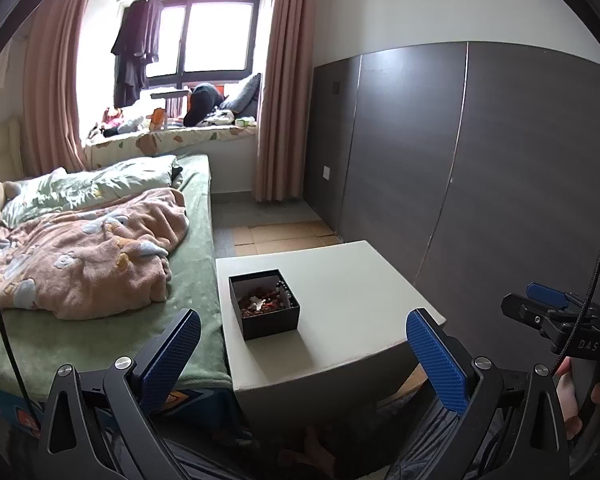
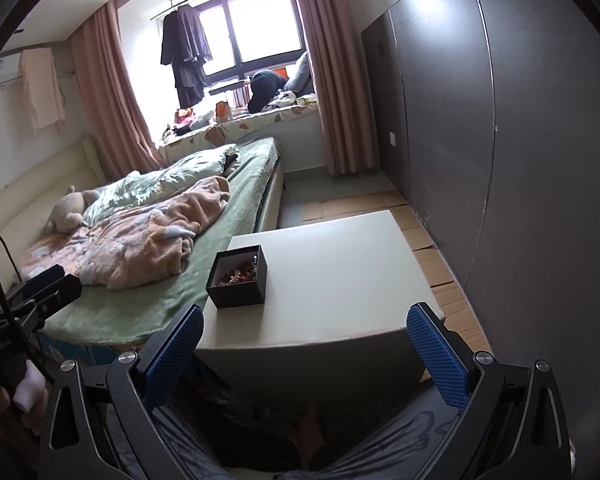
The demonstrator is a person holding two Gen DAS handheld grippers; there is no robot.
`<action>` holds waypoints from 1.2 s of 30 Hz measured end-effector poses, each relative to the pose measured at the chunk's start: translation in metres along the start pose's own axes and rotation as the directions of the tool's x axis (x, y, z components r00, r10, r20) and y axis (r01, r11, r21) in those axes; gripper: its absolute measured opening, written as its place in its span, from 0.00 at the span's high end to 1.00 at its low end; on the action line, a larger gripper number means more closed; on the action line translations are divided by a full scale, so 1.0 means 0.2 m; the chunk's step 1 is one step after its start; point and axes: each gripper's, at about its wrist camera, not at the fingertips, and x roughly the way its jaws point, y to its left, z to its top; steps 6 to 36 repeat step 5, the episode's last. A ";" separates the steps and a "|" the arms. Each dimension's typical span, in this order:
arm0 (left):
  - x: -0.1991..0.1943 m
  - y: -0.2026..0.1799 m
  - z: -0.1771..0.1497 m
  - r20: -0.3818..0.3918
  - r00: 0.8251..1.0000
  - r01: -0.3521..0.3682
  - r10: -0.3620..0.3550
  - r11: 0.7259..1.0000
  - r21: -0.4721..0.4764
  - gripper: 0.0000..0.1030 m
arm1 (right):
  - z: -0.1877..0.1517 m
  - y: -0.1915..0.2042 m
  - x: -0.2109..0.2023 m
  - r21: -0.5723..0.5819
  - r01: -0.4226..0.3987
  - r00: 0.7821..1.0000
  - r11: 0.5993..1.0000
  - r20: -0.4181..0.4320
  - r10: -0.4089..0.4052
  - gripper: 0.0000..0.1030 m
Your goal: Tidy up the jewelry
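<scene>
A small black open box (image 1: 265,307) stands on the white table (image 1: 340,300), near its left edge by the bed. It holds red beaded jewelry (image 1: 262,303) and a string of dark and silver beads (image 1: 283,289) against its right wall. It also shows in the right wrist view (image 2: 238,282). My left gripper (image 1: 304,344) is open and empty, held back from the table's near edge. My right gripper (image 2: 306,340) is open and empty, also short of the table. The right gripper shows at the right edge of the left wrist view (image 1: 548,312).
A bed (image 1: 100,240) with a green sheet and a pink blanket lies against the table's left side. A grey panelled wall (image 1: 480,160) runs along the right. Cardboard sheets (image 1: 284,234) cover the floor beyond the table. My knees are below the table's near edge.
</scene>
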 end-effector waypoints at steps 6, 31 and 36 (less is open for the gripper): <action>-0.02 -0.01 -0.01 0.027 0.999 -0.018 0.018 1.000 0.018 0.01 | 0.00 0.02 -0.02 -0.017 0.039 0.999 0.999 0.038 -0.038 0.01; -0.02 -0.01 -0.01 0.027 0.999 -0.018 0.018 1.000 0.018 0.01 | 0.00 0.02 -0.02 -0.017 0.039 0.999 0.999 0.038 -0.038 0.01; -0.02 -0.01 -0.01 0.027 0.999 -0.018 0.018 1.000 0.018 0.01 | 0.00 0.02 -0.02 -0.017 0.039 0.999 0.999 0.038 -0.038 0.01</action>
